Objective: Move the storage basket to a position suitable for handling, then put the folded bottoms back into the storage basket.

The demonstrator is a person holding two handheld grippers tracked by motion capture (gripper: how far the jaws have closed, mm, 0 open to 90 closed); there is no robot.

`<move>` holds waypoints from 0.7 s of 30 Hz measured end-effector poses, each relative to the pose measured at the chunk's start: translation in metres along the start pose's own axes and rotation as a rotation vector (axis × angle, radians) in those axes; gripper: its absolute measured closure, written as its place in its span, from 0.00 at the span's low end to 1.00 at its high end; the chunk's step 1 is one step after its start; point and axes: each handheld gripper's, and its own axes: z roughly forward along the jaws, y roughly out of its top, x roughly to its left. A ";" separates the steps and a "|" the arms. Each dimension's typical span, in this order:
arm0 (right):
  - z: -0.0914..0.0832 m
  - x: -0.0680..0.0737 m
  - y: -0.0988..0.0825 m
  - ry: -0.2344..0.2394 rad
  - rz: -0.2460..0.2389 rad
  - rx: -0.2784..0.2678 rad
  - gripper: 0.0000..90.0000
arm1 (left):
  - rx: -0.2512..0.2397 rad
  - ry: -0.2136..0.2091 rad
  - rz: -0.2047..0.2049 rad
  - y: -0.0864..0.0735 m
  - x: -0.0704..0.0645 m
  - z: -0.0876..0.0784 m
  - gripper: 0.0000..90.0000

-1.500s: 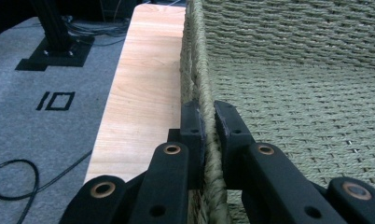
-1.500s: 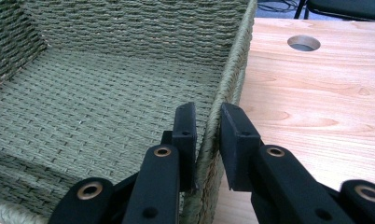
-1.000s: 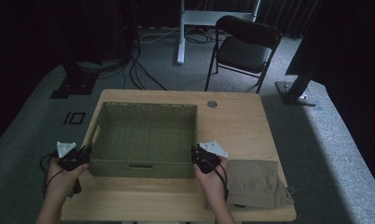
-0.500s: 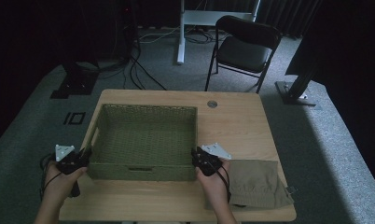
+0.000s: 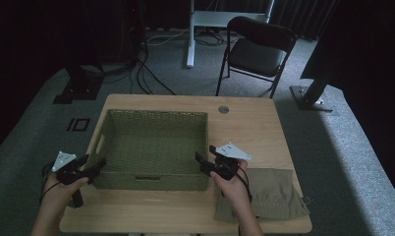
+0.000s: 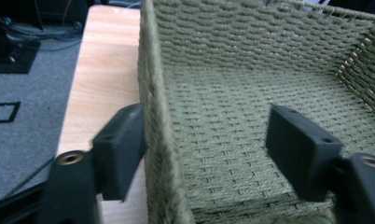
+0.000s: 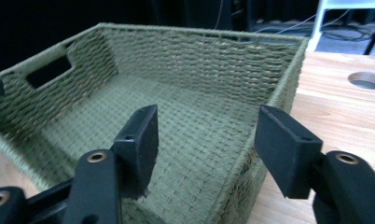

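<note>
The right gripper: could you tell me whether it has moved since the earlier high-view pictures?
Yes. The right gripper has lifted slightly off the basket wall near its corner, judged against that rim, and its jaws have just been opening; they now straddle the wall without pressing it.

The green woven rope basket (image 6: 251,140) is cut off at the top, bottom and right edges of the left gripper view. In the right gripper view its near corner runs off the bottom. From above, the folded khaki cloth (image 5: 274,199) is partly hidden under the person's right hand (image 5: 232,184). The room behind the black folding chair (image 5: 254,49) is too dark to make out.
</note>
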 end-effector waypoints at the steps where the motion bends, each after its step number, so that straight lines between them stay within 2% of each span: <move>1: 0.000 -0.001 0.001 0.024 0.002 0.013 0.37 | 0.000 -0.002 -0.001 0.002 0.000 -0.002 0.30; 3: 0.002 0.000 0.002 0.045 -0.006 0.034 0.28 | -0.007 -0.018 -0.015 0.005 0.000 -0.006 0.29; 7: 0.005 0.001 -0.001 0.042 -0.052 0.048 0.21 | -0.023 -0.025 0.003 0.012 -0.003 -0.013 0.27; 9: 0.006 0.001 -0.001 0.049 -0.083 0.058 0.18 | -0.035 -0.038 0.007 0.014 -0.007 -0.015 0.20; 10: 0.006 0.001 -0.001 0.052 -0.088 0.058 0.16 | -0.040 -0.041 0.011 0.014 -0.009 -0.016 0.20; 14: 0.005 0.001 0.000 0.057 -0.105 0.065 0.15 | -0.034 -0.049 0.035 0.017 -0.018 -0.017 0.20; 16: 0.004 -0.001 0.001 0.068 -0.102 0.068 0.15 | -0.041 -0.067 0.012 0.018 -0.023 -0.017 0.20; 19: 0.002 -0.003 0.002 0.074 -0.096 0.067 0.15 | -0.043 -0.072 0.037 0.020 -0.029 -0.016 0.20; 21: -0.001 -0.005 0.003 0.056 -0.107 0.062 0.15 | -0.040 -0.081 0.056 0.021 -0.034 -0.015 0.20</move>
